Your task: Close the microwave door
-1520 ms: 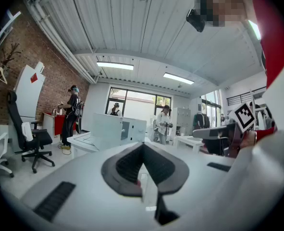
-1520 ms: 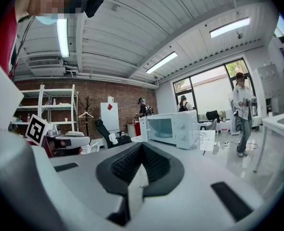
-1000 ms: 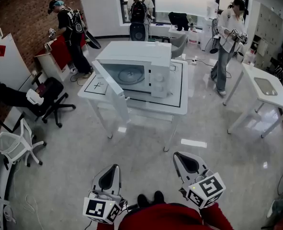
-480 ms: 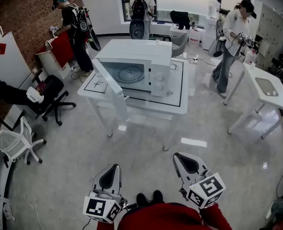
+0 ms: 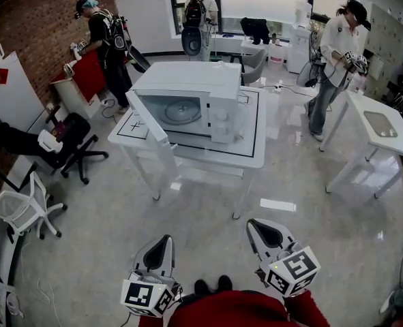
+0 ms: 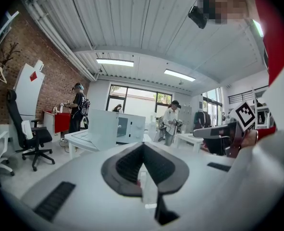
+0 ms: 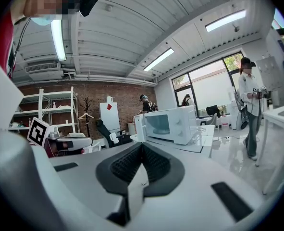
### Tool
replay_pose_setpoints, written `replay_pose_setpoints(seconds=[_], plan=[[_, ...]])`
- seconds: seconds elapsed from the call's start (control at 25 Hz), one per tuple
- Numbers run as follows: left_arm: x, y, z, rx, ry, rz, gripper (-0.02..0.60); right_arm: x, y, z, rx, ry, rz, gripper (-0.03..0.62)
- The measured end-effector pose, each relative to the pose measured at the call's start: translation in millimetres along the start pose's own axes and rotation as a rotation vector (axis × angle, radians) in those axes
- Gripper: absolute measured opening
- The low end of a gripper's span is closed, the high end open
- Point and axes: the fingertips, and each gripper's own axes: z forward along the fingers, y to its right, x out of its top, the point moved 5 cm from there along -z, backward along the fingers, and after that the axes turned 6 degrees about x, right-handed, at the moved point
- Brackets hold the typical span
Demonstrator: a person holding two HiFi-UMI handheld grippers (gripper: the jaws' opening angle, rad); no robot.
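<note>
A white microwave stands on a white table a few steps ahead of me. Its door is swung wide open toward the front left, and the turntable shows inside. Both grippers hang low in front of my body, far from the microwave. The left gripper is shut and empty, and the right gripper is likewise shut with nothing in it. The left gripper view shows its closed jaws pointing at the microwave. In the right gripper view the microwave lies beyond the closed jaws.
Bare floor lies between me and the table. A second white table stands at the right, with a person beside it. Two more people work at the back. A black office chair and a white chair are on the left.
Both grippers stay shut in nearly the same place. The microwave door stands open as before. The person at the right has shifted further right; the one at back left has moved slightly.
</note>
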Motion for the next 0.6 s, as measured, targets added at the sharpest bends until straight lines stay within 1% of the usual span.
replay_pose_setpoints(seconds=[0.6], plan=[[15.4, 20.1, 27.9, 0.021, 0.017, 0.057, 0.011, 11.5, 28.9, 0.8, 0.034, 0.018, -0.017, 0.012]])
